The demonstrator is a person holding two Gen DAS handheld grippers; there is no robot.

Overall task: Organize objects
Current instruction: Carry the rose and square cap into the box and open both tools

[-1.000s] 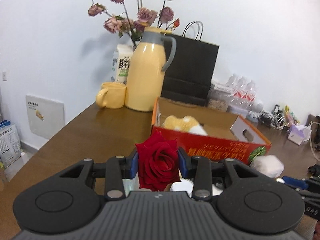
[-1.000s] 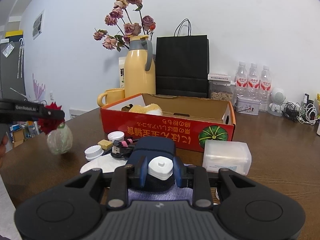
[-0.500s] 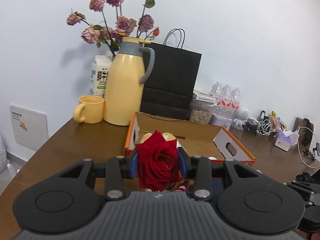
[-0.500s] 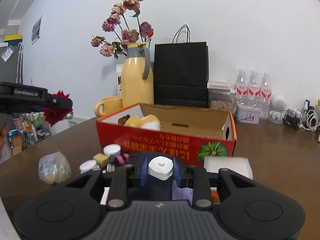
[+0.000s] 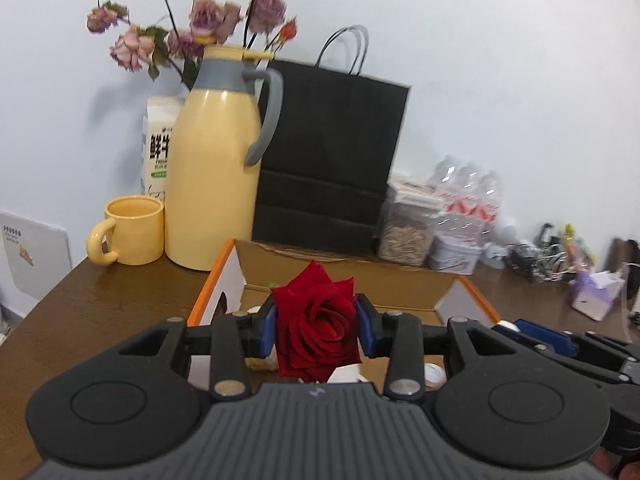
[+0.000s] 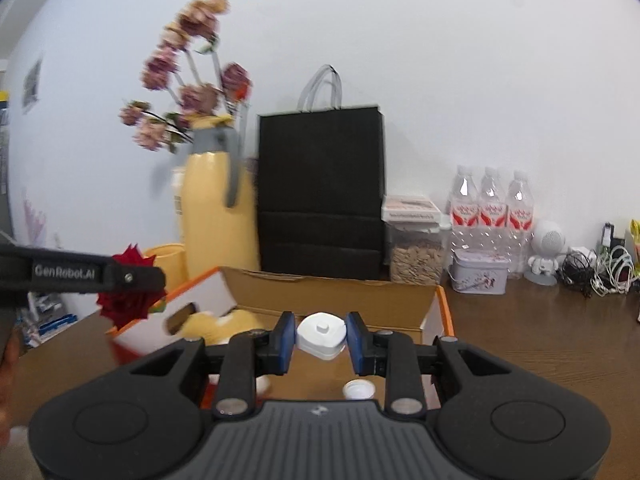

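- While both loads hang over the open cardboard box [image 5: 404, 288], treat the step in hand as a release into the box, not a drop from height
- The left tongs [image 5: 316, 330] are clamped on the red rose [image 5: 316, 332]; the bloom sits between the blue pads, above the near end of the box
- The right tongs [image 6: 322, 338] are clamped on a small white cap-like piece [image 6: 321, 334], held above the box floor, where a white bottle cap [image 6: 359, 390] already lies
- A yellow soft item [image 6: 224, 326] occupies the left part of the box; aim each load at bare cardboard beside it
- Lower each load below the box rim before parting the pads, so that nothing bounces out onto the bench [image 6: 552, 340]
- Handle the rose gently: the petals likely crush or shed under extra squeeze
- Keep the two tongs apart; in the left view they stand near each other, and a clash could knock either load loose
- Keep clear of the yellow jug [image 5: 216, 168] and mug [image 5: 134, 230] just behind the box
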